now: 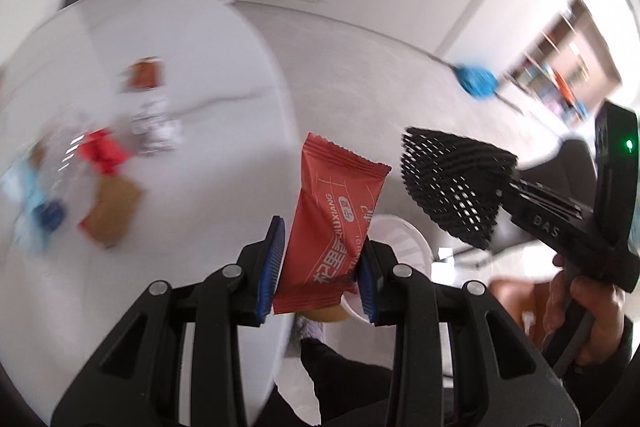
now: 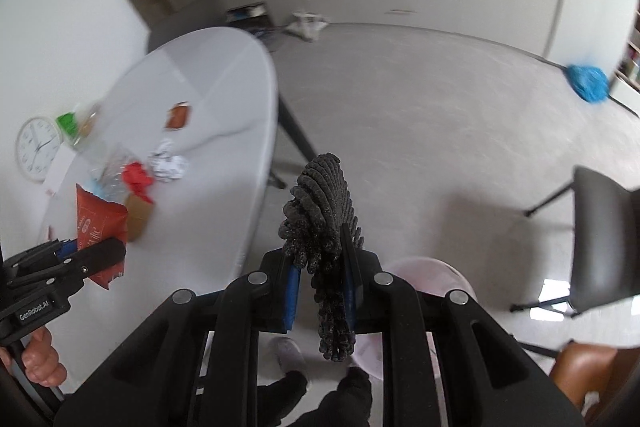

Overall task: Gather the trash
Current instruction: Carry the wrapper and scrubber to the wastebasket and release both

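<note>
My left gripper (image 1: 320, 267) is shut on a red snack wrapper (image 1: 334, 227), held upright past the table's right edge; it shows in the right wrist view (image 2: 98, 223) too. My right gripper (image 2: 322, 287) is shut on a black mesh piece (image 2: 322, 211), also seen in the left wrist view (image 1: 456, 183). A pale round bin (image 1: 404, 239) sits on the floor below both grippers, and in the right wrist view (image 2: 436, 275). Several pieces of trash lie on the white table (image 1: 208, 163): red crumpled paper (image 1: 102, 151), a brown card (image 1: 114, 211), a crumpled white wrapper (image 1: 154, 127).
A blue mop (image 2: 588, 81) lies on the floor at the right. A dark chair (image 2: 600, 251) and a brown seat (image 2: 580, 371) stand right of the bin. A wall clock (image 2: 38, 149) and a green-capped bottle (image 2: 70, 123) lie on the table's left side.
</note>
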The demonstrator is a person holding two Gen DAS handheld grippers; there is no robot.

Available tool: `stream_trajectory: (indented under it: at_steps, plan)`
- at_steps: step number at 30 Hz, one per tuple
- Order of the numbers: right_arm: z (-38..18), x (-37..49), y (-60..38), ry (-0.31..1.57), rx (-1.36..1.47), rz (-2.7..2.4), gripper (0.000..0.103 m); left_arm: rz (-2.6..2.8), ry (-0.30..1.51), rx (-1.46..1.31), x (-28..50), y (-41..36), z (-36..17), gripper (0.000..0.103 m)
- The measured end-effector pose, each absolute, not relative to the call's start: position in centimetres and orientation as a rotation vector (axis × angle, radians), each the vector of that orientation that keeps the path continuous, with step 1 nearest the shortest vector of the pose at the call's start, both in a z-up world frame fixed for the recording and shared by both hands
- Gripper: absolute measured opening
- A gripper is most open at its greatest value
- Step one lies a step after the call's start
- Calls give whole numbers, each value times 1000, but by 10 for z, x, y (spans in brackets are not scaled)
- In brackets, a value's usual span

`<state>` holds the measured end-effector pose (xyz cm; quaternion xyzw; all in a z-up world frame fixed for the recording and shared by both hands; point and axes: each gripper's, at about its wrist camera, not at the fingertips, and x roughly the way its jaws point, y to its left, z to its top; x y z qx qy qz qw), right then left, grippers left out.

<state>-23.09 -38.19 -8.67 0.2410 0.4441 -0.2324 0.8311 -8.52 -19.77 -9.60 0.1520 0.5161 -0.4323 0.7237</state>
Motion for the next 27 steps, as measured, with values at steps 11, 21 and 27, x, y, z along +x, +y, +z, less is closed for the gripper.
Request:
stream_trajectory:
  at_steps: [11, 21, 27]
  plan:
    - [-105, -330, -418, 933, 628, -684, 18, -1283, 1221, 582, -177, -306, -130, 33]
    - [-114, -365, -431, 909, 667, -713, 18, -1336, 1201, 650, -208, -338, -139, 65]
    - [-122, -367, -429, 928, 668, -686, 18, -1315, 1125, 617, -205, -334, -123, 78]
